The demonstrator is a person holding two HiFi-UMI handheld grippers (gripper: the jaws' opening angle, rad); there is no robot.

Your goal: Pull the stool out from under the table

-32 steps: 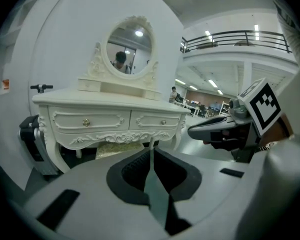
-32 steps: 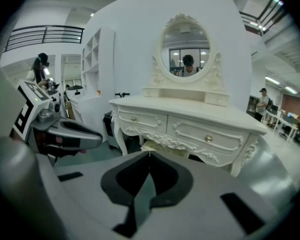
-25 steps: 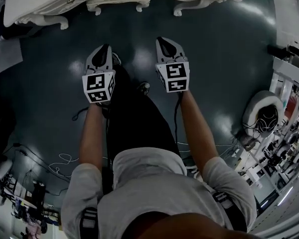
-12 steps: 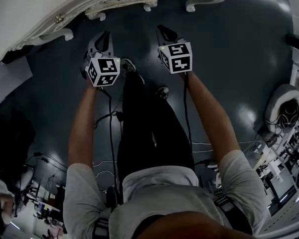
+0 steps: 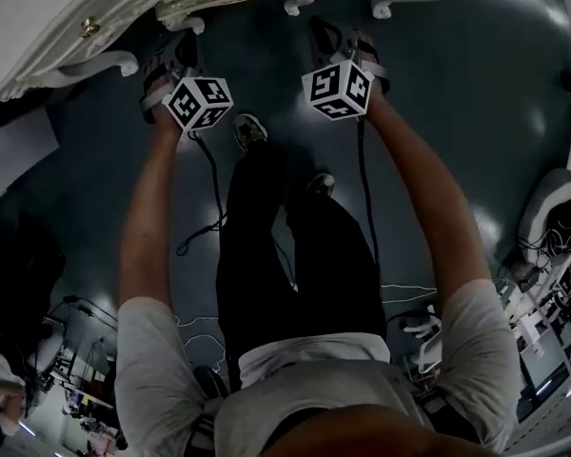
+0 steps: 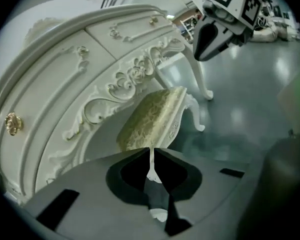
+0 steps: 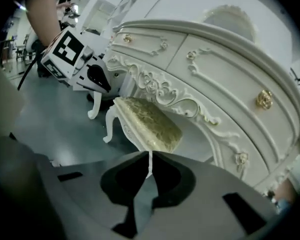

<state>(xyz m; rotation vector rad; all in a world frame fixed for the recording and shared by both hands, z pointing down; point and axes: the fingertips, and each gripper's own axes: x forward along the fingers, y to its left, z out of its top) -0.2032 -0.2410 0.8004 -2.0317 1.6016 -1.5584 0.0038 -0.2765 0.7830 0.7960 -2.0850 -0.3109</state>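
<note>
The stool [image 5: 236, 0] sits tucked under the white carved table [image 5: 67, 17]; only its front rail and two curled legs show in the head view. Its gold-green cushion [image 6: 152, 115] lies just ahead of my left gripper [image 6: 151, 153], which is shut and empty. The cushion [image 7: 150, 123] also lies just ahead of my right gripper [image 7: 150, 158], likewise shut with nothing in it. In the head view the left gripper [image 5: 164, 57] is at the stool's left leg and the right gripper [image 5: 341, 38] is right of its right leg. Neither touches the stool.
The table's carved apron [image 6: 120, 79] overhangs the cushion closely. Table legs [image 5: 395, 6] stand on either side. Cables [image 5: 205, 208] trail over the dark glossy floor by the person's shoes [image 5: 249, 131]. Cluttered shelves and a round white object [image 5: 557, 219] line the right edge.
Both grippers have moved forward and down from mid-floor to the stool's front under the table edge, rolling as they went. The person has stepped closer to the table.
</note>
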